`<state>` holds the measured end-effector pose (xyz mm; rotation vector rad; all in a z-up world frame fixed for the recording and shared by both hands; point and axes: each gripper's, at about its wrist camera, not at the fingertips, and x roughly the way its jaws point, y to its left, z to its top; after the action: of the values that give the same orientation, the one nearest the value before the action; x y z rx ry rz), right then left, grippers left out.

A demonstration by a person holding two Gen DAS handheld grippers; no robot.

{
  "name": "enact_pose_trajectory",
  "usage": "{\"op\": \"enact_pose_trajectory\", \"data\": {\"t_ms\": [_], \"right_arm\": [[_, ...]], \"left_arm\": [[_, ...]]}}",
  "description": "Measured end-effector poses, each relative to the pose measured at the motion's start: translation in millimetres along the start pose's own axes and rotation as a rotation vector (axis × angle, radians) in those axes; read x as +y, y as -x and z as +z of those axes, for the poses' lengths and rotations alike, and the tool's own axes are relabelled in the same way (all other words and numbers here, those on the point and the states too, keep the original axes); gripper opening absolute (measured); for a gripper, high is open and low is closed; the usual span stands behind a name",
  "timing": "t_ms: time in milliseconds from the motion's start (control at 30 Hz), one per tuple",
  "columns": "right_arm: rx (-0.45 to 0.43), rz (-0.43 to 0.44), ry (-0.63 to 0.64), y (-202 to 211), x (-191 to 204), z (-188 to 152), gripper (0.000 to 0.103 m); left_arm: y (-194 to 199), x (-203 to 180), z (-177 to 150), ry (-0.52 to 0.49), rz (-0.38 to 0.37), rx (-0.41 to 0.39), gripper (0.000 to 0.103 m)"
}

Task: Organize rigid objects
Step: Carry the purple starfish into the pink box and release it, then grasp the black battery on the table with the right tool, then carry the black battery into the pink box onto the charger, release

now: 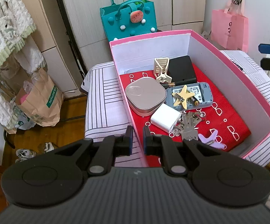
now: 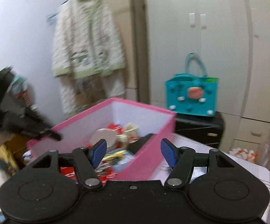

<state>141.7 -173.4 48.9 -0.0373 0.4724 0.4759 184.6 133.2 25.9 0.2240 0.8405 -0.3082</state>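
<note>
Striped tablecloth (image 1: pixel 105 97) under pink box (image 1: pixel 233 71) | wardrobe (image 1: pixel 90 5) behind | left claw (image 1: pixel 137 136) pinches box wall | right claw (image 2: pixel 133 152) wide

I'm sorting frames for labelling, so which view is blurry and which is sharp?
Right wrist view: motion-blurred, the pink box and its contents smeared, only the right claw crisp. Left wrist view: sharp, the star clip and white charger clear, though fisheye bends the edges.

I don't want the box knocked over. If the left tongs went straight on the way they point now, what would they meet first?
Most likely the near left wall of the pink box: the left tongs already straddle its rim, nearly shut. Further along that line sits the white charger cube, though depth is unclear.
</note>
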Motion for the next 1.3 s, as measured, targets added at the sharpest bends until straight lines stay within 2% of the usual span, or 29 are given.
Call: {"op": "enact_pose_trajectory", "data": {"t_ms": [133, 267, 433, 533, 667, 700, 800, 867, 900, 1067, 1167, 1300], "right_arm": [[0.073, -0.073, -0.126, -9.8, -44.2, -11.8, 0.069], [0.182, -0.216, -0.083, -31.5, -72.5, -28.8, 0.073], [0.306, -0.284, -0.053, -68.4, -106.6, -50.5, 0.073], [0.359, -0.255, -0.075, -89.0, -124.5, -58.1, 0.070], [0.382, -0.187, -0.128, -107.1, -137.3, -57.8, 0.071], [0.385, -0.177, -0.117, -112.4, -136.8, -56.9, 0.074], [0.373, -0.181, -0.097, -124.4, -134.4, -53.5, 0.077], [0.384, -0.203, -0.111, -126.5, -133.8, -49.3, 0.071], [0.379, -0.225, -0.133, -124.5, -134.1, -47.4, 0.054], [0.361, -0.253, -0.160, -114.0, -127.8, -53.2, 0.054], [0.343, -0.240, -0.186, -102.7, -121.5, -54.0, 0.054], [0.314, -0.222, -0.155, -86.1, -105.5, -47.9, 0.054]], "left_arm": [[-0.4, 0.2, -0.1, 0.000, 0.004, -0.001, 0.009], [-0.2, -0.1, 0.0, 0.002, 0.002, 0.000, 0.009], [0.2, -0.4, 1.6, 0.005, -0.001, 0.012, 0.009], [0.6, 1.1, 4.6, 0.009, -0.011, 0.035, 0.009], [0.3, 2.5, 7.4, 0.012, -0.020, 0.054, 0.009], [-0.1, 2.6, 7.7, 0.013, -0.020, 0.056, 0.009], [-0.3, 2.6, 8.2, 0.013, -0.018, 0.057, 0.009], [-1.2, 3.5, 8.7, 0.018, -0.020, 0.058, 0.009], [-1.8, 4.4, 9.1, 0.022, -0.021, 0.058, 0.009], [-6.8, 8.2, 13.0, 0.043, -0.029, 0.061, 0.009], [-10.6, 9.0, 15.6, 0.040, -0.027, 0.061, 0.009], [-14.5, 10.8, 17.8, 0.045, -0.030, 0.062, 0.010]]}}
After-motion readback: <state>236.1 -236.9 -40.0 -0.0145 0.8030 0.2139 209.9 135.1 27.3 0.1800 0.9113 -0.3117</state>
